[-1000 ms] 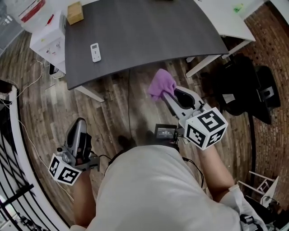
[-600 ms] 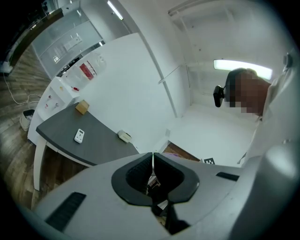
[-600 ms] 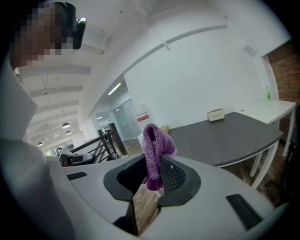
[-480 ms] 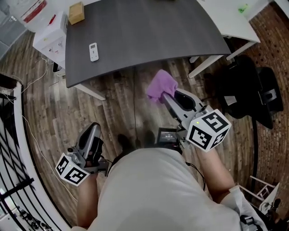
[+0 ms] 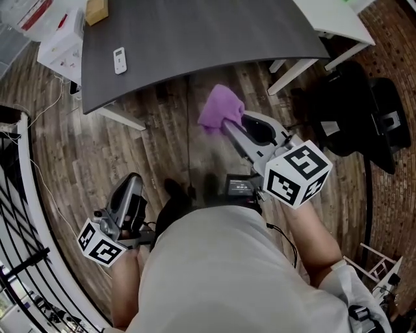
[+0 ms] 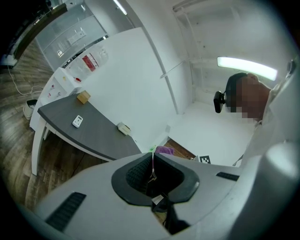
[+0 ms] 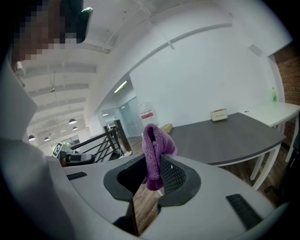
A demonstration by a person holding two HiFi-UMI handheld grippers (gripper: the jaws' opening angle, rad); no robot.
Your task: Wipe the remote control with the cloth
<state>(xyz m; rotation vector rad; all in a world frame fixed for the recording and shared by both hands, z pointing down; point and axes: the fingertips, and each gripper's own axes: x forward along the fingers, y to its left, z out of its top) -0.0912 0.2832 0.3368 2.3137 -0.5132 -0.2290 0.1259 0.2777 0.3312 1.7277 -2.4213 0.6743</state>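
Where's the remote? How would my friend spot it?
Look at the big dark grey table. Near its left end in the head view lies the remote control, small, white and flat. Its neighbour, the cardboard box, is brown and chunky.

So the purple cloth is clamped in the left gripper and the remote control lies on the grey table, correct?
No. The cloth is clamped in the right gripper, as the right gripper view shows; the left gripper is shut on nothing. The remote control does lie on the grey table.
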